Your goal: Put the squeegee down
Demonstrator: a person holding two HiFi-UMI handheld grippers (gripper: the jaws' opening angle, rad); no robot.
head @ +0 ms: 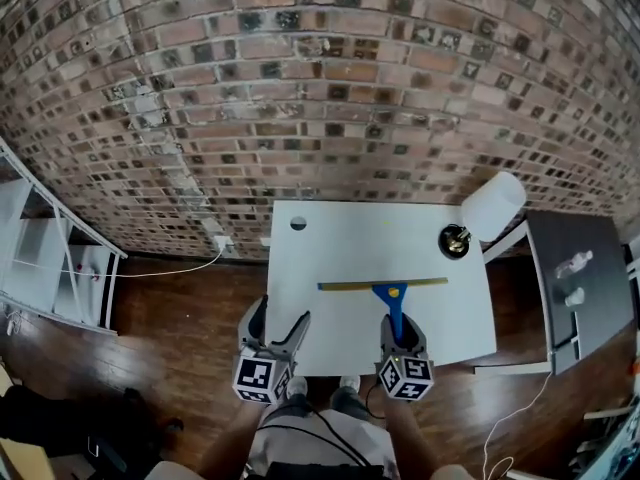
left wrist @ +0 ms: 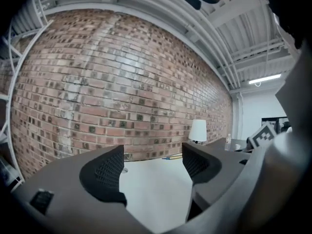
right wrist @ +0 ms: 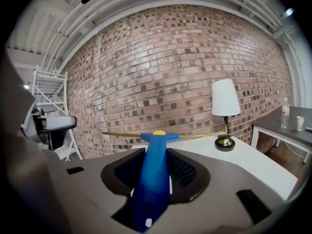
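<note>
My right gripper [head: 394, 325] is shut on the blue handle of the squeegee [head: 391, 301], over the front part of the white table [head: 340, 248]. Its long brass-coloured blade [head: 382, 284] runs left to right across the table's middle. In the right gripper view the blue squeegee handle [right wrist: 155, 172] sits clamped between the dark pads, the blade [right wrist: 165, 135] crosswise ahead. My left gripper [head: 282, 330] stands open at the table's front left corner, with nothing between its fingers [left wrist: 105, 172].
A lamp with a white shade [head: 492, 206] and brass base [head: 455, 240] stands at the table's back right corner. A dark side table [head: 575, 278] with small items is to the right. A brick wall [head: 320, 88] lies behind, and a white rack [head: 50, 258] stands at left.
</note>
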